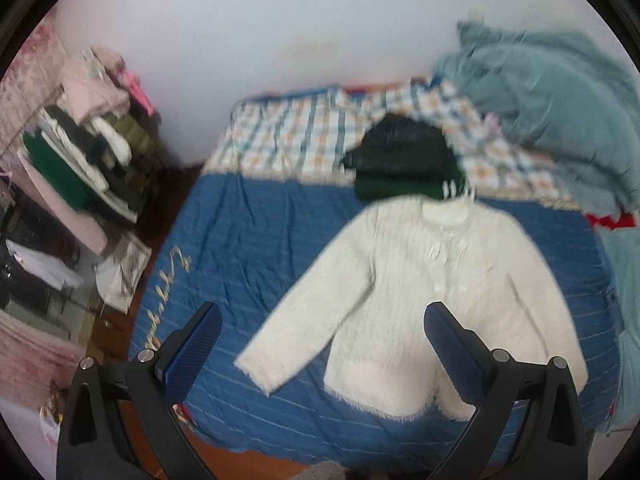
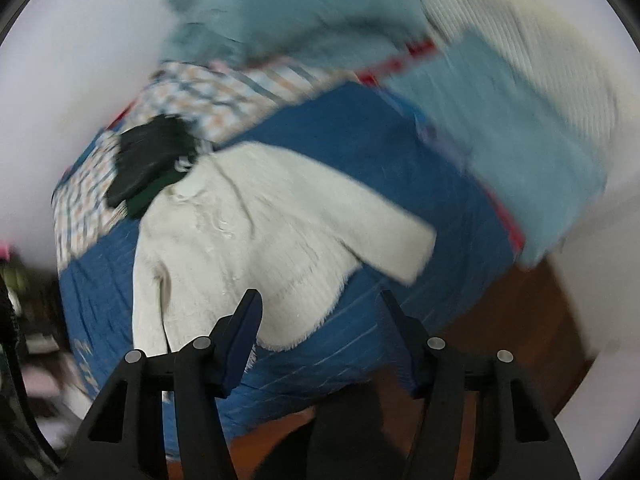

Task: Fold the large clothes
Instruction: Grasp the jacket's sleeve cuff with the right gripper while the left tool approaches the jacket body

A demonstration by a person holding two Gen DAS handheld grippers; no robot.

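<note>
A fuzzy white cardigan [image 1: 424, 292] lies spread flat, front up, on a blue bedspread [image 1: 248, 240], sleeves out to both sides. It also shows in the right wrist view [image 2: 248, 240]. My left gripper [image 1: 322, 312] is open and empty, above the bed's near edge, over the cardigan's left sleeve and hem. My right gripper [image 2: 320, 300] is open and empty, above the cardigan's hem near the bed's front edge. Neither gripper touches the cloth.
A dark folded pile of black and green clothes [image 1: 404, 160] sits by the cardigan's collar on a checked sheet [image 1: 296, 136]. A teal blanket [image 1: 552, 108] is heaped at the back right. A crowded rack of clothes [image 1: 88, 148] stands left of the bed. Brown floor [image 2: 512, 320] borders the bed.
</note>
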